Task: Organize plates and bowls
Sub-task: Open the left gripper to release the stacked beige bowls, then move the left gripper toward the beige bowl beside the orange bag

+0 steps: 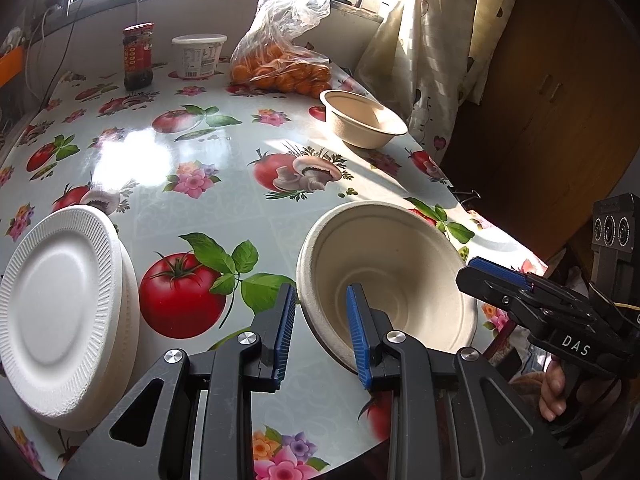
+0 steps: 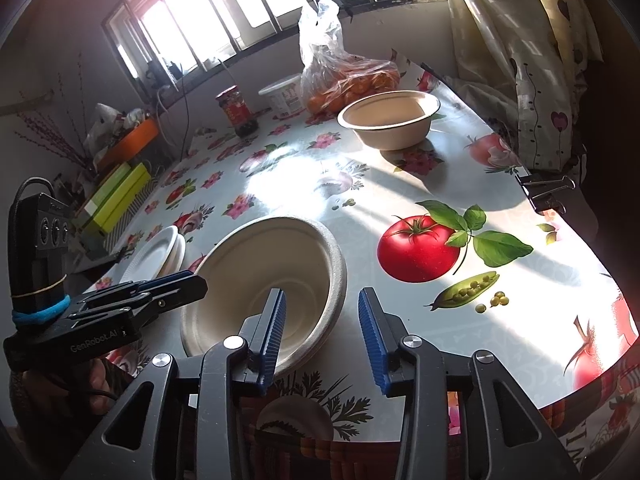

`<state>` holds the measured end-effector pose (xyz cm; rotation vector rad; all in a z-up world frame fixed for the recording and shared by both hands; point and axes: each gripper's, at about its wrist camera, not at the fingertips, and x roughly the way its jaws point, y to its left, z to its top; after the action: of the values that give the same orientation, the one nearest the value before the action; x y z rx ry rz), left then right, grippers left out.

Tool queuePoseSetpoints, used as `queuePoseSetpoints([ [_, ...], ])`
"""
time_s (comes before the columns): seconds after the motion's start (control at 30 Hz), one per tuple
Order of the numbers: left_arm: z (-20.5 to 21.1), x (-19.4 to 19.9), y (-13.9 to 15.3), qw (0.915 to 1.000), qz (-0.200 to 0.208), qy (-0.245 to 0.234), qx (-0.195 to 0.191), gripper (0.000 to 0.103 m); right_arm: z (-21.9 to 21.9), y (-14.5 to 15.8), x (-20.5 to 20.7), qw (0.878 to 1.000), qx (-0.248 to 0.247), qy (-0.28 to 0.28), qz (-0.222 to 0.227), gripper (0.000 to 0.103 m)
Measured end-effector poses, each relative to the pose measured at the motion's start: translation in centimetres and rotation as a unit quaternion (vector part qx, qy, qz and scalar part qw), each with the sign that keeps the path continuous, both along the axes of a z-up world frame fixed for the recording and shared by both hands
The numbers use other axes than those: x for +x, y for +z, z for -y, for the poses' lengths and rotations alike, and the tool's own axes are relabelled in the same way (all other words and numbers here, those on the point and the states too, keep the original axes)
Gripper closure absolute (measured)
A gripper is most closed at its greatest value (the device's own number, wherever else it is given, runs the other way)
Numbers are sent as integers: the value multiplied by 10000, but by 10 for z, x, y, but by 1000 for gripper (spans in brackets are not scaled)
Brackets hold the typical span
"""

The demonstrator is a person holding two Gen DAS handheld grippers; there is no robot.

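Note:
A beige paper bowl [image 1: 388, 276] is tilted up off the table near its front edge; it also shows in the right wrist view [image 2: 272, 268]. My left gripper [image 1: 322, 336] is open and straddles the bowl's near-left rim. My right gripper [image 2: 322, 334] is open and straddles the bowl's right rim; it also shows in the left wrist view [image 1: 500, 276]. A second beige bowl [image 1: 362, 120] stands upright at the far right, and shows in the right wrist view too [image 2: 390, 118]. A stack of white foam plates [image 1: 60, 312] lies at the left, also seen from the right wrist [image 2: 158, 254].
At the back stand a red-lidded jar [image 1: 138, 56], a white tub [image 1: 199, 55] and a plastic bag of oranges [image 1: 284, 64]. The flowered tablecloth [image 1: 224, 200] is clipped at the right edge [image 2: 546, 190]. A curtain [image 1: 432, 40] hangs at the right. Boxes [image 2: 114, 200] sit left.

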<state>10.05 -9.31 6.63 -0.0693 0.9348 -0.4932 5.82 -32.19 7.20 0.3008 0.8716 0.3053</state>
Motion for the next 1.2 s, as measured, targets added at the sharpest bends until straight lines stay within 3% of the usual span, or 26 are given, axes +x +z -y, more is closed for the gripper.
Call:
queuePoseSetpoints([
  [0.57,-7,18,18,9998,191,17,-34,74,19,15,14,9998,-9,-173,131,65],
  [1.2,7,97,49,9989,353,-124,-294,74,56,40,77,9984,-169,-447,305,64],
])
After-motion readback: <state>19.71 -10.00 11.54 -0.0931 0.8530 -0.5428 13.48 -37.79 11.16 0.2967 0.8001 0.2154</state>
